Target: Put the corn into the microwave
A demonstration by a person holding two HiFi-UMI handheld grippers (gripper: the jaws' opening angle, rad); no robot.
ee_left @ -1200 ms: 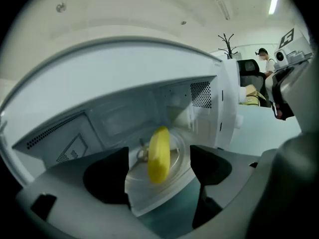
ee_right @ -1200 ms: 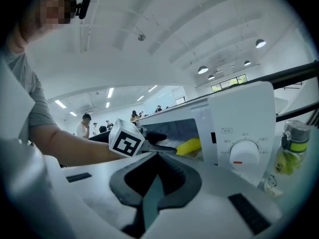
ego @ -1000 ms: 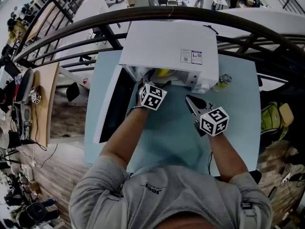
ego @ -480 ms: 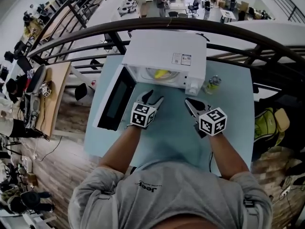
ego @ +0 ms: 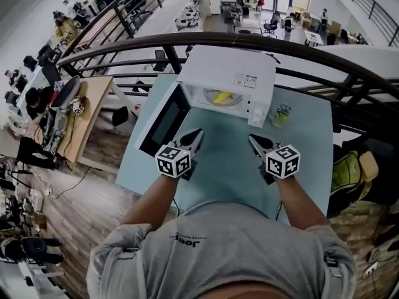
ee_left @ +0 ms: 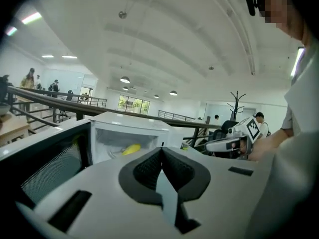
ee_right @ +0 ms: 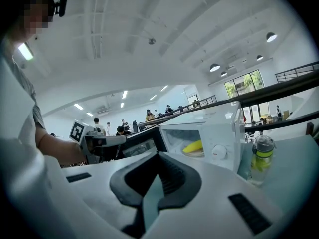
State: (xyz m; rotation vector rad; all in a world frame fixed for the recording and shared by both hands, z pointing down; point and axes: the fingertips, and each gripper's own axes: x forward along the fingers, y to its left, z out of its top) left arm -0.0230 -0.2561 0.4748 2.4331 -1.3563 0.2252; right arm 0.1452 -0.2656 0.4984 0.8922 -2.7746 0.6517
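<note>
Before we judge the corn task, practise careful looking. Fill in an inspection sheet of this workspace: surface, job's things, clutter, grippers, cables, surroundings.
Surface: light blue table, mostly bare.
Job's things: white microwave, its door swung open; corn lying inside.
Clutter: bottle beside the microwave, on its right in the head view.
Grippers: left gripper shut, jaws just closed with nothing between them; right gripper shut, empty; both short of the microwave.
Cables: nothing seen on the table.
Surroundings: dark railing behind the table; backpack beside it.
</note>
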